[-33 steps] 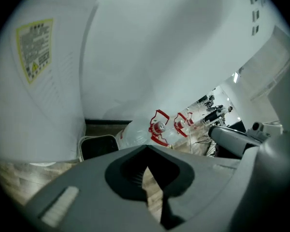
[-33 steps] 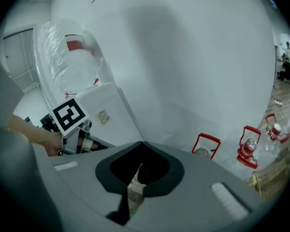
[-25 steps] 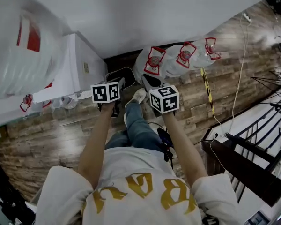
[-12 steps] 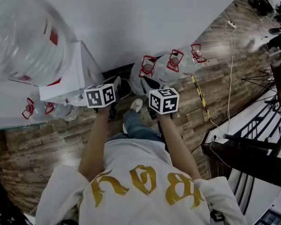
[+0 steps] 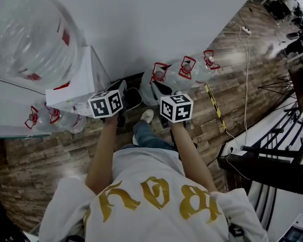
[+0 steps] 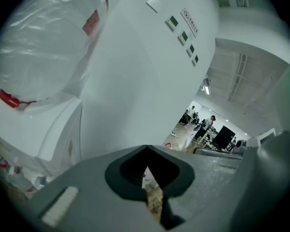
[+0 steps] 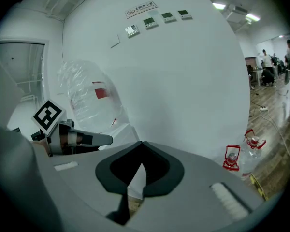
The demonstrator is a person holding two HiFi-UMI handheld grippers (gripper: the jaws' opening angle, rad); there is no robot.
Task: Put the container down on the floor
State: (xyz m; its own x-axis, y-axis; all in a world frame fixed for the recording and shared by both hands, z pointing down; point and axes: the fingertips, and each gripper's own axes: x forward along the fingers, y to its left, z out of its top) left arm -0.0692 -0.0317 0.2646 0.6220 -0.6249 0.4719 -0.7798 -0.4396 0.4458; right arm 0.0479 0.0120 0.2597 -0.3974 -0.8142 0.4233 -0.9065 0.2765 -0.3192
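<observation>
A big clear water jug (image 5: 33, 39), wrapped in thin see-through plastic and marked with a red label, sits on top of a white dispenser (image 5: 78, 84), with its red-banded end down against the dispenser's top. It is well above the wooden floor (image 5: 232, 100) and nothing is holding it. Three more clear jugs (image 5: 184, 72) with red caps and red handles stand upright in a close row on the floor against the white wall (image 5: 156, 19), and a couple more like them sit low beside the dispenser.
</observation>
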